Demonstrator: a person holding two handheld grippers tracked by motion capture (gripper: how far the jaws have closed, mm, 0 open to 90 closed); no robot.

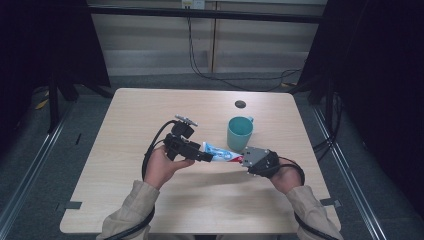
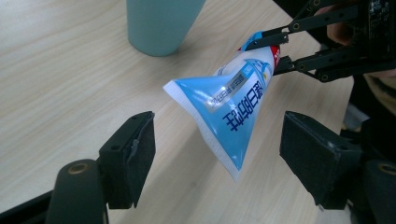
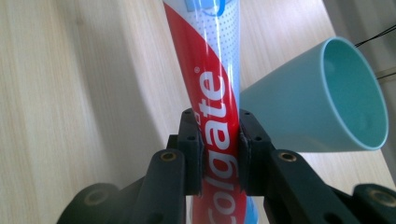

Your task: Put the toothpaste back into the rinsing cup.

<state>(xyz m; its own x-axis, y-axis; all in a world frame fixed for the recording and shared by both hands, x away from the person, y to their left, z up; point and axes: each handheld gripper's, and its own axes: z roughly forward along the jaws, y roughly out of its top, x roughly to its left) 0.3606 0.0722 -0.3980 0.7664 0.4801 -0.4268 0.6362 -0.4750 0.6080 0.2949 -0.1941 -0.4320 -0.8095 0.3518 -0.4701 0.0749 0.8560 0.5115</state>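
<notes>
A red, white and blue toothpaste tube (image 1: 222, 153) hangs level above the wooden table (image 1: 140, 110), between my two grippers. My right gripper (image 1: 245, 161) is shut on its red end; in the right gripper view the pads (image 3: 192, 154) press both sides of the tube (image 3: 212, 88). My left gripper (image 1: 207, 157) is open. In the left gripper view the tube's flat crimped end (image 2: 229, 112) sits between the wide-set jaws of the left gripper (image 2: 219, 144) without touching either pad, and the right gripper (image 2: 280, 51) holds the far end.
A teal cup (image 1: 240, 132) stands upright just behind the tube, also close in the left gripper view (image 2: 161, 23) and the right gripper view (image 3: 322, 98). A small dark disc (image 1: 240, 104) lies near the table's far edge. Cables run on the floor behind.
</notes>
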